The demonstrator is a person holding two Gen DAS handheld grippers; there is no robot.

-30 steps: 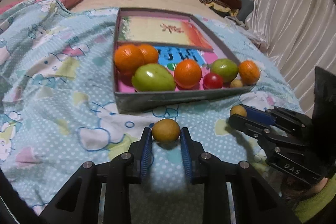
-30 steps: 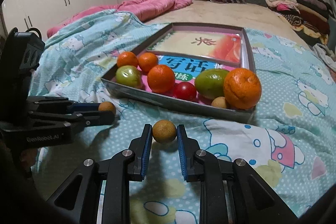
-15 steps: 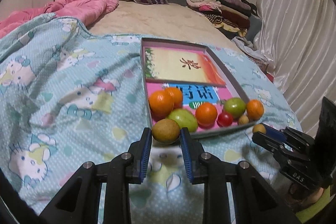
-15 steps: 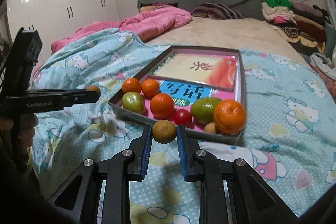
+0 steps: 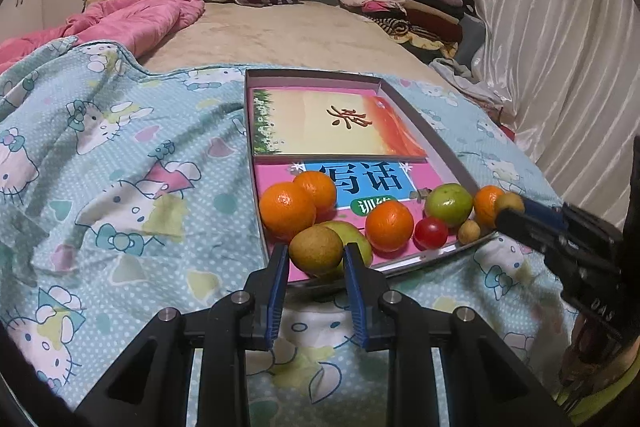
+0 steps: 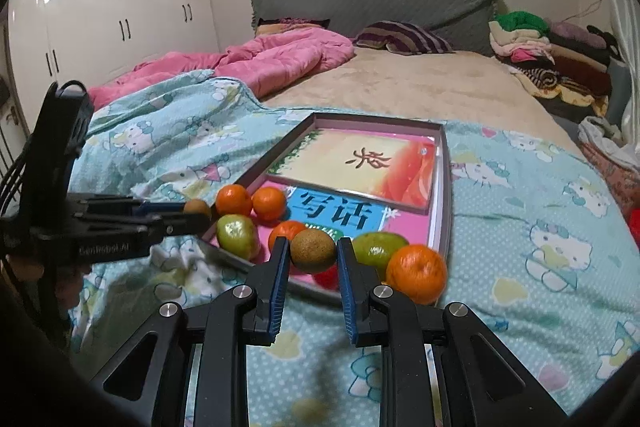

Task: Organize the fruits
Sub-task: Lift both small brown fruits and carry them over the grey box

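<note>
On the bed's cartoon-print blanket (image 5: 120,187), I grip one small brown fruit (image 5: 316,250) in the left gripper (image 5: 316,267) and another (image 6: 313,251) in the right gripper (image 6: 313,267), and I'd carry each fully past the tray (image 5: 448,143) rim before releasing it low beside the oranges (image 5: 287,209).

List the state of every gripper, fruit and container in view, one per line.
Left gripper: shut on a brown fruit, held at the tray's near edge.
Right gripper: shut on a second brown fruit.
Tray: open, on the blanket, holding books.
Oranges: resting in tray.
Cherry tomato: resting in tray.
</note>
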